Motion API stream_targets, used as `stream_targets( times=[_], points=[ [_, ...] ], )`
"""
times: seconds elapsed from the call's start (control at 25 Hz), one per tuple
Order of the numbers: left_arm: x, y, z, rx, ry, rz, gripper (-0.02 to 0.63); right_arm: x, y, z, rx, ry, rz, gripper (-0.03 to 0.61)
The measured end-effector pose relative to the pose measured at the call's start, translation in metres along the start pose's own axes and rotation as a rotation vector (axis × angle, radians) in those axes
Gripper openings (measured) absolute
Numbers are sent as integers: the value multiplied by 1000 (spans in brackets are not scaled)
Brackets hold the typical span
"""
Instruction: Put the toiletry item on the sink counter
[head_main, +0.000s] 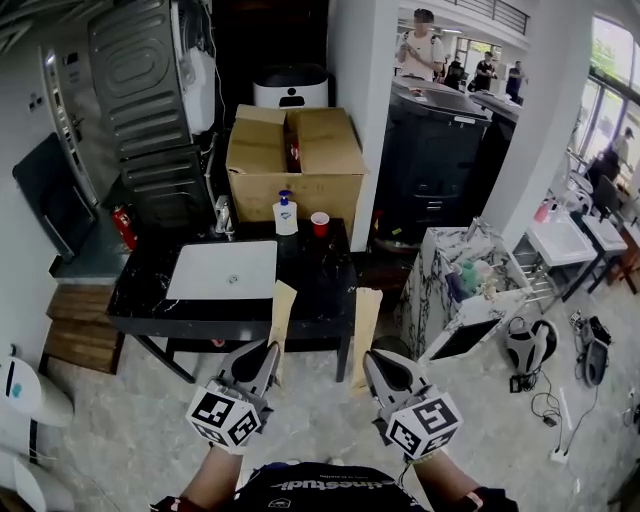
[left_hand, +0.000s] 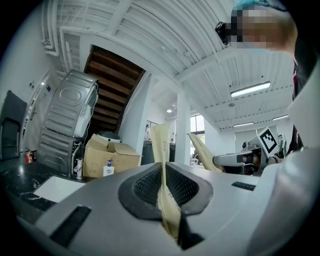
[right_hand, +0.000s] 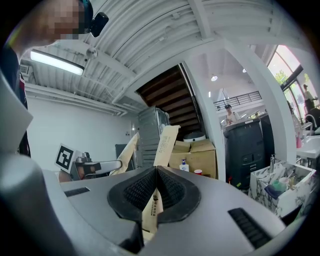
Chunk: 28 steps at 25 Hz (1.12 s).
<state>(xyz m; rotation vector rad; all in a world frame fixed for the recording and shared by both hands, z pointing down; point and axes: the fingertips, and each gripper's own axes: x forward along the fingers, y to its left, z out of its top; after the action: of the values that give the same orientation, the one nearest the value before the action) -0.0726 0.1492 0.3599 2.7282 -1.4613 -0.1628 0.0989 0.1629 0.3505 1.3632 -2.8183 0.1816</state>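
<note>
In front of the sink counter (head_main: 310, 275): left packet (head_main: 281, 308), a flat tan paper sachet, taken here as the toiletry item; stands upright in the air on the person's side of the counter's front edge, not resting on the top.
Right packet (head_main: 365, 322): same kind of tan sachet, with dark print; stands upright near the counter's front right corner, also off the top.
Left gripper (head_main: 270, 348): pinches the lower end of the left packet between tightly closed pads.
Right gripper (head_main: 372, 358): clamps down the same way on the lower end of the right packet.
Done: only the pickup, judging by a packet in each grip.
Left: reaching forward over the counter, lowering and letting go; no placing yet.
Sink basin (head_main: 222, 270): white, fills the left half of the counter top; leaves bare black stone to its right and along the front, probably room enough to land both packets.
Back edge of the counter: faucet (head_main: 222, 215), soap bottle (head_main: 285, 214), red cup (head_main: 320, 223), all well clear of the front strip.
Behind the counter: cardboard box (head_main: 295, 160).
</note>
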Motion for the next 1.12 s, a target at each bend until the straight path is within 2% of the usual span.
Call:
stream_targets(
  times=[0.32,0.6,0.84,1.12],
  points=[
    [19,-12,-4,21,4,41,32,-11,-29,-12,31,-2,30,40],
    [38,3,-16,16,25,64,32,8,-52,-28,59,26,37,40],
    [78,50,-34,-40,23,83,32,57,-78,-32,53,61,26,40],
    [149,125,-40,-31,31,33,32,155,-120,-19,34,79,-3,40]
  ],
)
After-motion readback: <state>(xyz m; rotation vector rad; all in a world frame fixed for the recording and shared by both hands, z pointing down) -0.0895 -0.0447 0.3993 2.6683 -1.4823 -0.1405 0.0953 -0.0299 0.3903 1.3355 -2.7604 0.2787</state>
